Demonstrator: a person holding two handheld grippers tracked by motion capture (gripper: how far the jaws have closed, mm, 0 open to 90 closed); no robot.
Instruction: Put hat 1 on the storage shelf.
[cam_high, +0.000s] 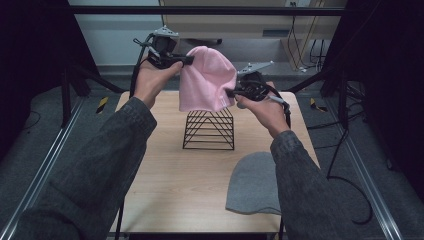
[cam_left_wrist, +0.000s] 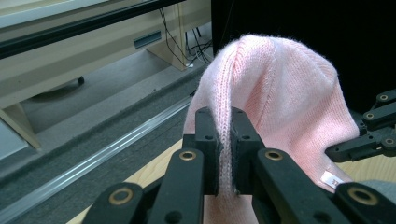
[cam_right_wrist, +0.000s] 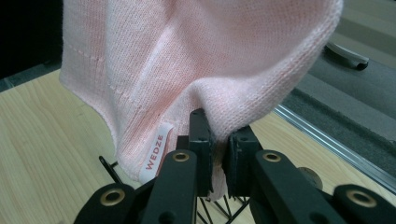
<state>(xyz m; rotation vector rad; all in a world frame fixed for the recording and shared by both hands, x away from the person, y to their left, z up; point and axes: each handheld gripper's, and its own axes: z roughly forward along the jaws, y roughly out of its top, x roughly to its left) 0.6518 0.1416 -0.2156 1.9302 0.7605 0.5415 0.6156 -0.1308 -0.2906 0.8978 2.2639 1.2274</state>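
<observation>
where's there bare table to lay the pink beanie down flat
The left half of the table, between the wire rack and the left edge, looks widest, though a forearm crosses it. A bare strip also lies in front of the rack. The right front corner is crowded by the grey beanie. Both claws hold the pink beanie above the rack.

Soft pink knitted beanie held up between left gripper and right gripper, above black wire rack toward table's far edge, grey knitted beanie flat at near right corner
</observation>
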